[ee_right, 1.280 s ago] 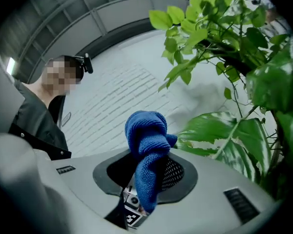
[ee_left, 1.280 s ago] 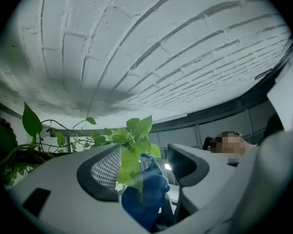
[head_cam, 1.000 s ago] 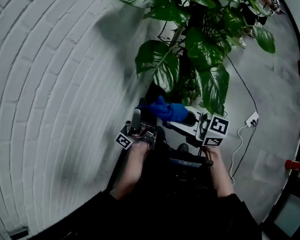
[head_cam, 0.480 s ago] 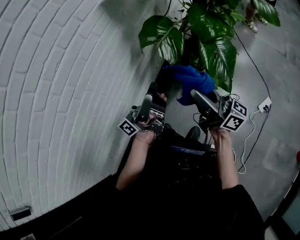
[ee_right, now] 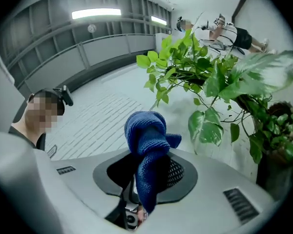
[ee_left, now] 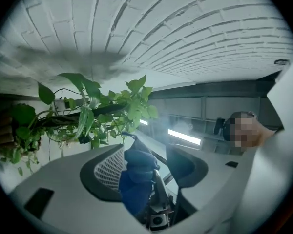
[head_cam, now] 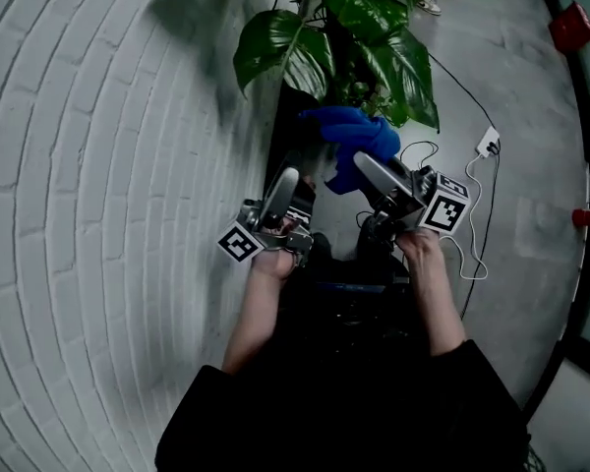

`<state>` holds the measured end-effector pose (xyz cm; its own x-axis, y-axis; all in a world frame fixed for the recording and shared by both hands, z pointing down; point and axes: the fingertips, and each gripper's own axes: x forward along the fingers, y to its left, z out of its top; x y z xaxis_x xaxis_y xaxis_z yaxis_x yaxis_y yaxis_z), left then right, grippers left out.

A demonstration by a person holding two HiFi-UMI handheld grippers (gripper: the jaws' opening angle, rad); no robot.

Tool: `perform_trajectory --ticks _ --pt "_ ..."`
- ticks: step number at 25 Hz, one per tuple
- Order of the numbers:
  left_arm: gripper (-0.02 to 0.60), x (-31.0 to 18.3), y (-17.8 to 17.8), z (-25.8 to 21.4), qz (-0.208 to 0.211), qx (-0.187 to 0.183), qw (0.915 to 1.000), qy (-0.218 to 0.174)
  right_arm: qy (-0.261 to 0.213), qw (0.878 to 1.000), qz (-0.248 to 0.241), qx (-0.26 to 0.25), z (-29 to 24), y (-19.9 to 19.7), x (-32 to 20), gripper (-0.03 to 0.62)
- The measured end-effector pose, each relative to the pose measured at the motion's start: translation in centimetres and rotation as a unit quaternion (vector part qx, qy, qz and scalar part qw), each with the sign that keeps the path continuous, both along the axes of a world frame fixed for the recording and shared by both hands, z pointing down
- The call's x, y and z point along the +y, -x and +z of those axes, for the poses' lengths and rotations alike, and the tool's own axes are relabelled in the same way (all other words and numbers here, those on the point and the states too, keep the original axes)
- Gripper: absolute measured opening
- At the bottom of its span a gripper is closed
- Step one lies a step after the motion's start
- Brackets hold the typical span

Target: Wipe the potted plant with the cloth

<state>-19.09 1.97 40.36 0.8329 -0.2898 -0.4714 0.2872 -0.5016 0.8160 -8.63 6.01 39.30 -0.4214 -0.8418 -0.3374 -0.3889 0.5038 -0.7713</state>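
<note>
In the head view the plant [head_cam: 374,37] stands at twelve o'clock, beside the wall [head_cam: 98,165], which fills the whole nine o'clock side. The cloth [head_cam: 349,136] sits just below the leaves, near one o'clock, in the right claw [head_cam: 369,173], whose body lies at the cloth's five o'clock. A power strip [head_cam: 489,144] lies on the floor [head_cam: 531,96] at two o'clock, its cord [head_cam: 466,239] trailing toward three.

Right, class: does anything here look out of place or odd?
The blue cloth sits bunched in a lump in the right gripper, not spread flat. A white power strip and its cable lie loose on the floor by the plant.
</note>
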Motion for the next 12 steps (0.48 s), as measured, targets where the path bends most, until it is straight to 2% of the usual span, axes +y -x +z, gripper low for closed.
perform_trajectory --ticks 4,8,12 --pt "0.267 0.5 0.7 2.3 0.043 -0.021 0.9986 0.021 0.033 0.999 0.039 0.004 1.7 2.1 2.2 0.121" --pt "0.262 1.1 1.3 3.1 0.065 -0.011 0.9970 0.040 0.052 0.997 0.063 -0.008 2.6 3.1 3.9 0.121" --pt "0.259 2.0 1.1 2.7 0.081 -0.010 0.9954 0.051 0.059 0.995 0.078 0.012 1.7 3.4 4.6 0.120"
